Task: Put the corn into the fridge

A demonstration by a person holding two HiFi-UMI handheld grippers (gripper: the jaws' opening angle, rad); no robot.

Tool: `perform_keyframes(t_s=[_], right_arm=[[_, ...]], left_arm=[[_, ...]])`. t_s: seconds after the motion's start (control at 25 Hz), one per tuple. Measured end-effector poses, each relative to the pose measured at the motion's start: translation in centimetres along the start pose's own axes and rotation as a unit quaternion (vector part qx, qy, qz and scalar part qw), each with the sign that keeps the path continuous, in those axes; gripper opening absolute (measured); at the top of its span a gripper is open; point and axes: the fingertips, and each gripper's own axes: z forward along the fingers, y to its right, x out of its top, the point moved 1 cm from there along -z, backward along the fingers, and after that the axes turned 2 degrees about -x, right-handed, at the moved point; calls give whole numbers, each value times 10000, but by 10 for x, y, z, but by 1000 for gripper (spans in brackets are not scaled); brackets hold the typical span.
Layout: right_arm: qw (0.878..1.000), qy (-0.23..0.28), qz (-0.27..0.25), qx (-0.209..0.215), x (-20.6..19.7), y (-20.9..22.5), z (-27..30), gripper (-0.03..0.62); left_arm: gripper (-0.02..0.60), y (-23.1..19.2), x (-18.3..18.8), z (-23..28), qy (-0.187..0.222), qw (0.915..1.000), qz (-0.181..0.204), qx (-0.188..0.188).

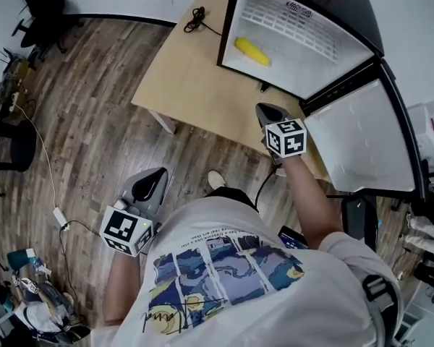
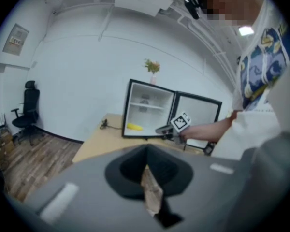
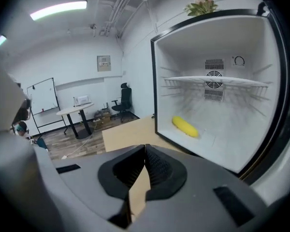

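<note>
A yellow corn cob (image 1: 252,51) lies on the floor of the open mini fridge (image 1: 315,16), below its wire shelf; it also shows as corn (image 3: 185,126) in the right gripper view and as corn (image 2: 134,126) in the left gripper view. My right gripper (image 1: 264,110) hovers over the wooden table in front of the fridge, shut and empty, clear of the corn. My left gripper (image 1: 158,174) hangs low over the floor by my body, jaws together with nothing between them. The fridge door (image 1: 365,139) stands wide open to the right.
The fridge sits on a light wooden table (image 1: 195,78) with a black cable (image 1: 196,19) at its far edge. An office chair (image 1: 40,9) stands at the back left. A power strip and cords (image 1: 61,217) lie on the wood floor at left.
</note>
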Motion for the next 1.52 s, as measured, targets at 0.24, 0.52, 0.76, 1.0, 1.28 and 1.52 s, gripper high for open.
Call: perform_keyframes(t_s=[0.24,0.52,0.76,1.0,1.28,1.52], right_arm=[[9985,27,154,521,-22,-81,-53,12],[9949,104,45,1006,-36,-161,-96,11],[9881,-109,-167,1524,-52,-227,-122,12],[9867,56,-160,1617,-51,-257,-144,11],[9833,196,-407,1762,-48,-283,-161,11],[9808,255,-472,1877,-49,-296,-172,11]], left_arm=[[9,8,-14,-33,3,9999,16,-164],[9,23,-45,-67,-97,9996,-31,-273],[9,37,-70,-94,-204,9988,-92,-441],[9,48,-78,-109,-120,9983,-188,-543],[9,58,-90,-122,-89,9980,-263,-563],[9,64,-99,-131,-62,9982,-332,-502]])
